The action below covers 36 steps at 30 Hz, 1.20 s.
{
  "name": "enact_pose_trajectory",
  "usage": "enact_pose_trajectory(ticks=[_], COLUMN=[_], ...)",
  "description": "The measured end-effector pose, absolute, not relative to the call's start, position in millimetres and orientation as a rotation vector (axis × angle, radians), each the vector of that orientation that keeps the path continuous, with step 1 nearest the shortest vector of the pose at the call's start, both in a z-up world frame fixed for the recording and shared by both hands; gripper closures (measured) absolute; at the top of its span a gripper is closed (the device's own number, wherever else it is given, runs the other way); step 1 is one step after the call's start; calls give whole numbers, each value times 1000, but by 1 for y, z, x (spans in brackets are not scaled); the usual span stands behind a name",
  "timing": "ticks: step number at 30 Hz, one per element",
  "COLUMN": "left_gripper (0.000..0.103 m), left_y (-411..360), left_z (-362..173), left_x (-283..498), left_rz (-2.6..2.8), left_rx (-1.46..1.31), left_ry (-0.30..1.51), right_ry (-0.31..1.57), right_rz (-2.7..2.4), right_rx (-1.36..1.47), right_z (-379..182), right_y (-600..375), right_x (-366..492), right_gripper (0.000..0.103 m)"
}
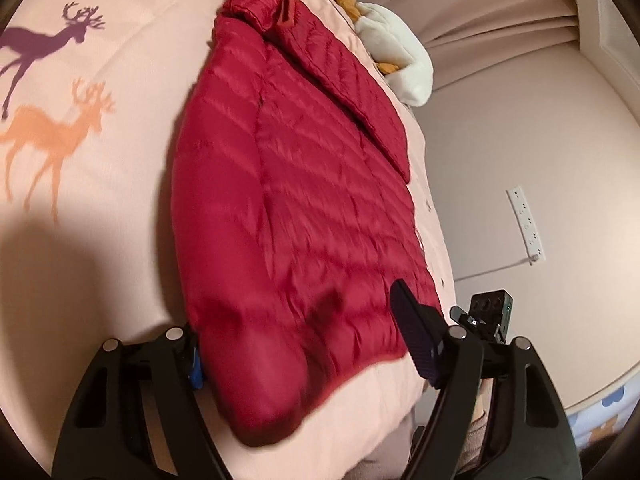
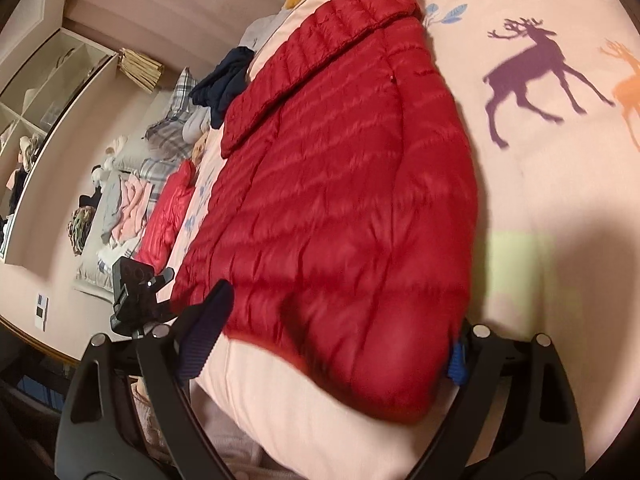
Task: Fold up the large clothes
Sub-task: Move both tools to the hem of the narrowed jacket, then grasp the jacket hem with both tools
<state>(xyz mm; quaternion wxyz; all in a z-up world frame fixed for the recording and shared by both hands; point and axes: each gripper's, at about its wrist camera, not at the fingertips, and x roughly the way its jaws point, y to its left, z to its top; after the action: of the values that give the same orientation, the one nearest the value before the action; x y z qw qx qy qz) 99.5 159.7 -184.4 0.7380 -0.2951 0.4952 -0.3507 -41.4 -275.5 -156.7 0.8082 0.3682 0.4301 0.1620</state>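
A red quilted down jacket [image 1: 288,184] lies flat on the pink bed cover, collar at the far end, one sleeve folded across its body; it also shows in the right wrist view [image 2: 340,168]. My left gripper [image 1: 304,344] is open, its jaws wide apart on either side of the jacket's near hem corner, one finger [image 1: 412,336] over the hem and the other finger [image 1: 195,364] partly hidden behind the fabric. My right gripper [image 2: 340,340] is open the same way, one finger [image 2: 206,332] left of the hem and the other finger [image 2: 458,364] behind the jacket's right corner.
The pink bed cover [image 1: 80,240] carries deer prints [image 2: 528,76]. Soft toys [image 1: 396,48] lie at the bed's far edge. A power strip [image 1: 526,224] lies on the floor. In the right wrist view, another bed with piled clothes [image 2: 132,208] and a shelf [image 2: 48,92] stand at left.
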Motion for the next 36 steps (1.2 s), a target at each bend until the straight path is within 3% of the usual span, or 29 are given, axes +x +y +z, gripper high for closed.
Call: enact_pose_trajectory(ticks=[12, 22, 28, 36], left_gripper=[31, 71, 77, 84], left_y=[140, 123, 115, 104], left_z=[-185, -183, -173, -158], left_x=[113, 115, 109, 103], left_rz=[-742, -618, -530, -460], left_rx=[-615, -499, -360, -230], left_ry=[1090, 1115, 1102, 1063], right_ry=[882, 861, 846, 821], right_rz=[313, 241, 222, 220], right_rx=[816, 835, 824, 773], right_z=[-160, -165, -166, -152], right_y=[-273, -273, -271, -263], right_x=[-31, -26, -29, -30], right_gripper=[18, 54, 71, 81])
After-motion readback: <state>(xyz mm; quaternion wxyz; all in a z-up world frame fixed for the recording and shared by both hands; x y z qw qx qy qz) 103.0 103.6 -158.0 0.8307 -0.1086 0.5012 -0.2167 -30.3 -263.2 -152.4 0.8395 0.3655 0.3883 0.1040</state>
